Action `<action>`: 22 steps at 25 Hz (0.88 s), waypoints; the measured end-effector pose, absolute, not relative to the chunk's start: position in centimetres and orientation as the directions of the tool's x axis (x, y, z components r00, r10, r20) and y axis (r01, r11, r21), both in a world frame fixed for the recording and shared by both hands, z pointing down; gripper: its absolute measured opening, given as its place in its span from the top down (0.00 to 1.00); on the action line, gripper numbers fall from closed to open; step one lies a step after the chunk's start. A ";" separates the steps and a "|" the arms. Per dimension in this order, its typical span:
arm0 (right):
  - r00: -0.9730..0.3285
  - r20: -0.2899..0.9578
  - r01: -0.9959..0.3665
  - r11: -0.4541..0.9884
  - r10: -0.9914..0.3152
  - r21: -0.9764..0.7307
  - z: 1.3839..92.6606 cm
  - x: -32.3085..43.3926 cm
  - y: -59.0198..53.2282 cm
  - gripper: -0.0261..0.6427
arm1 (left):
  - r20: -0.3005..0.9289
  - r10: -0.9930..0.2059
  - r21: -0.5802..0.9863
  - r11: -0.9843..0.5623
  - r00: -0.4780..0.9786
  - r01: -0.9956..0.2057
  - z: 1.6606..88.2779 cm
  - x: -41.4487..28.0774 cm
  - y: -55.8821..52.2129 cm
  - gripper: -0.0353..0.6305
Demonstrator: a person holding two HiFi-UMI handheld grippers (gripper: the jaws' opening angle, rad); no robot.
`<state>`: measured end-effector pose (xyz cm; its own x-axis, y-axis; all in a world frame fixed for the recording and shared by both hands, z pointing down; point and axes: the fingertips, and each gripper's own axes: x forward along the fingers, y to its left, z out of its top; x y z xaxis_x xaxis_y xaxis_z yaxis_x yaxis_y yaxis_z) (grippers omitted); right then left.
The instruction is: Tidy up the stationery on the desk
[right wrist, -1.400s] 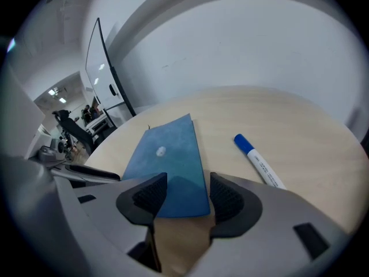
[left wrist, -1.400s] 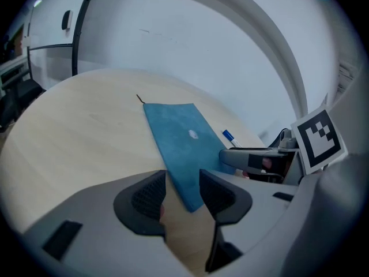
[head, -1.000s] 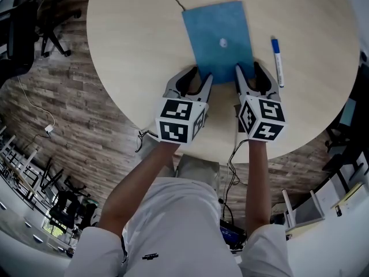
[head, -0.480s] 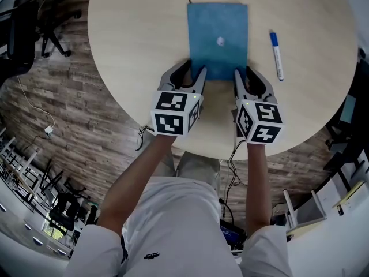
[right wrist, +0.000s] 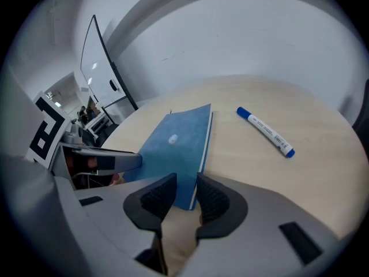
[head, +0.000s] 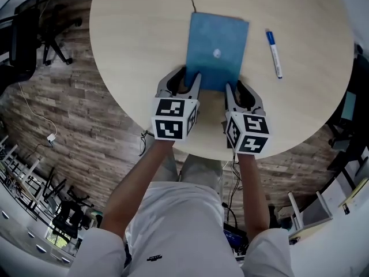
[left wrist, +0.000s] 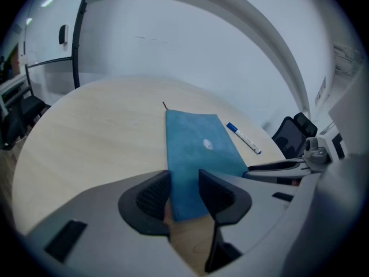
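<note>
A blue notebook (head: 216,51) with a small white mark lies on the round wooden table (head: 138,33), its far end tilted slightly right. My left gripper (head: 189,84) is shut on its near left corner, and my right gripper (head: 230,90) is shut on its near right corner. In the left gripper view the notebook (left wrist: 196,149) runs away from the gripper (left wrist: 184,192). In the right gripper view the notebook's (right wrist: 173,140) corner sits inside the gripper (right wrist: 187,198). A blue-capped white marker pen (head: 273,53) lies apart to the notebook's right, also seen as the pen (right wrist: 265,131).
The table's near edge curves just under both grippers. A thin dark ribbon (head: 192,3) sticks out of the notebook's far end. Black office chairs (head: 34,33) stand on the wood floor at left. A whiteboard (right wrist: 104,68) stands beyond the table.
The notebook has turned clockwise, from leaning left to leaning slightly right, and both grippers holding it have shifted a little left and toward me. The pen has stayed put.
</note>
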<state>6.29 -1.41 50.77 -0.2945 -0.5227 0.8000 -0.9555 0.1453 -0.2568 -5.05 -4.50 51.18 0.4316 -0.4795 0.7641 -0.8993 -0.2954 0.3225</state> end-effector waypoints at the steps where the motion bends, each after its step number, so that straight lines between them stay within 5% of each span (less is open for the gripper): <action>1: -0.293 0.801 -0.956 0.136 -0.522 -0.261 50.8 6.2 -1.2 0.77 | 0.764 -0.478 0.322 -0.299 0.433 -0.898 51.2 -5.1 -4.5 0.69; 22: -0.244 0.777 -0.963 0.052 -0.581 -0.264 49.9 6.2 0.2 0.76 | 0.747 -0.484 0.300 -0.367 0.456 -0.880 49.4 -5.1 -3.8 0.70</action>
<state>6.20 0.21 49.89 -0.2441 -0.5809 0.7766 -0.9632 0.0522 -0.2637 -5.13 -3.75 49.38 0.4563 -0.4839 0.7467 -0.8805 -0.3671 0.3001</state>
